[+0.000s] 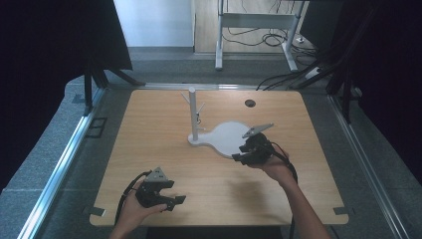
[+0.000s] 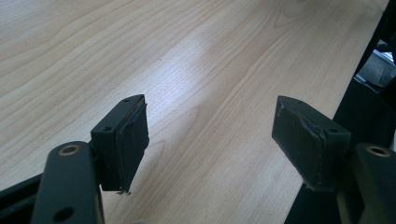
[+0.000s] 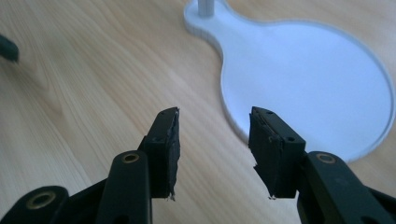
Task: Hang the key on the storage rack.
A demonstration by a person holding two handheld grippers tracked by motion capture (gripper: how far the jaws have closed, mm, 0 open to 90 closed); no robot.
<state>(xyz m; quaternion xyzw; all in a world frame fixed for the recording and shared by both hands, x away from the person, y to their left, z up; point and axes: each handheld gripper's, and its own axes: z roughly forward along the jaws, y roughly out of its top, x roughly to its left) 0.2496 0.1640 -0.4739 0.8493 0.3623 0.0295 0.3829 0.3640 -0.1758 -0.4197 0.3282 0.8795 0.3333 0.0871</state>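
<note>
A white stand sits mid-table: a round flat base [image 1: 226, 137] joined to an upright post [image 1: 193, 114] with short pegs near its top. A small dark thing [image 1: 198, 118] hangs by the post, too small to identify. My right gripper [image 1: 240, 153] hovers low at the base's near edge, and its jaws stand open with nothing between them. In the right gripper view the gripper [image 3: 214, 140] points at the base [image 3: 308, 79] and the foot of the post [image 3: 204, 5]. My left gripper [image 1: 175, 201] rests near the front left of the table, open and empty [image 2: 210, 135].
The wooden table [image 1: 164, 149] has a dark round hole [image 1: 250, 103] near its far edge. Metal rails [image 1: 59, 164] run along both sides. Black curtains flank the table, and a desk frame with cables [image 1: 259, 35] stands beyond it.
</note>
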